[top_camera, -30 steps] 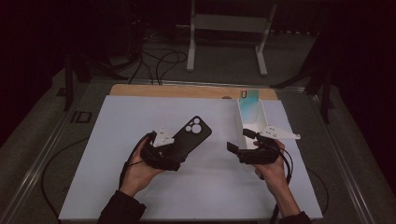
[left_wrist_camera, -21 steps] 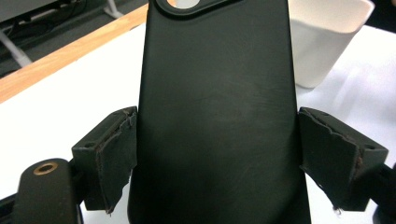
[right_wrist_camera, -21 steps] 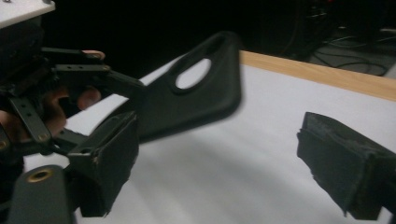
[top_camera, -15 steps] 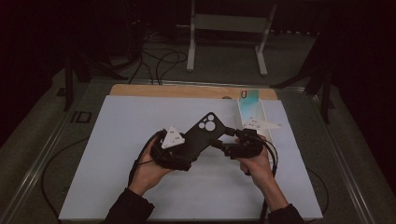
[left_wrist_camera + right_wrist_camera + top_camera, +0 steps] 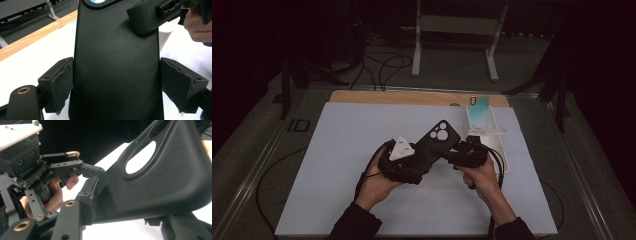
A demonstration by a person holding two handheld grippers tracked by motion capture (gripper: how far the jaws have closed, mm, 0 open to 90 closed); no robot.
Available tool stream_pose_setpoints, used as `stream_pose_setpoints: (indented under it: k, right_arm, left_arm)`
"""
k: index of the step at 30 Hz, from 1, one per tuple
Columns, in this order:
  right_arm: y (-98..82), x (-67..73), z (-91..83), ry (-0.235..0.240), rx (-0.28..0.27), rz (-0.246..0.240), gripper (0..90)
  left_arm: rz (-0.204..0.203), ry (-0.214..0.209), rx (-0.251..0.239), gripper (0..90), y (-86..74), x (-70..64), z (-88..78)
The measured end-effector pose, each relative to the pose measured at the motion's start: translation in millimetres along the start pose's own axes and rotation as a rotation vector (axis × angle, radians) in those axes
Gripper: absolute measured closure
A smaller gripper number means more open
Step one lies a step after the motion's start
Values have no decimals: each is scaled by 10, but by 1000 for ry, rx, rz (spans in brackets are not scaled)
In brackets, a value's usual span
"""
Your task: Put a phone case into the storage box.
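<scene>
Left claw (image 5: 414, 165) grips the case's (image 5: 434, 145) long edges, holding it tilted above the white worktop (image 5: 337, 150). Case: matte black, round camera cutout at far end. Right claw (image 5: 452, 155), jaws just closing, clamps its side edge.

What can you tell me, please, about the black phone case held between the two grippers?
The black phone case looks like matte, slightly flexible plastic or rubber, with a round camera cutout near its far end. It is held above the white table, tilted, cutout end away from the person. The left gripper clamps its long sides between its pads at the near end. The right gripper, whose jaws have just been closing, takes one side edge between them.
</scene>
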State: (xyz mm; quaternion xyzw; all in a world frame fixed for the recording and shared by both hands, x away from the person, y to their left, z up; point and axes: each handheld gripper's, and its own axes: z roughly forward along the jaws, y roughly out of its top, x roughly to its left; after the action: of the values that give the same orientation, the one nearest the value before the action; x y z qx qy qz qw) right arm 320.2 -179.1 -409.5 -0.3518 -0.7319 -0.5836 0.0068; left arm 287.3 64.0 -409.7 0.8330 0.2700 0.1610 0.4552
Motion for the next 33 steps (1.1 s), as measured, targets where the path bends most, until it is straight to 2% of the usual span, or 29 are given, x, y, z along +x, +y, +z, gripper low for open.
stream_pose_setpoints:
  k: [8,10,17,24,25,26,27,28,29,30,31,33]
  right_arm:
    - [8,11,57,37,-9,39,684]
    - [9,16,59,35,-7,37,684]
    - [26,65,71,55,-2,18,777]
    - [45,130,88,59,4,1,833]
    - [45,148,89,52,-2,-4,839]
    - [48,160,80,36,-5,-25,860]
    - [49,167,71,27,-6,-29,863]
    - [48,159,66,51,-9,-16,865]
    - [48,159,66,51,-9,-16,865]
    - [49,168,62,43,-8,-20,866]
    - [52,194,65,19,-2,-47,867]
    - [54,198,66,20,-2,-51,867]
  left_arm:
    - [3,2,6,158,5,-44,51]
    - [3,2,6,158,5,-44,51]
    - [7,-4,15,158,-6,-55,69]
    - [7,7,19,156,-16,-67,83]
    - [12,23,18,315,-18,-70,75]
    - [8,26,0,359,-29,-48,55]
    - [-21,-23,-14,324,-36,-15,41]
    - [-25,-29,-23,271,-39,-5,30]
    - [-14,-5,-21,271,-40,-13,23]
    - [-13,-18,-19,270,-42,-9,19]
    - [-14,-24,-22,267,-45,-9,16]
    - [-14,-24,-22,261,-51,-7,14]
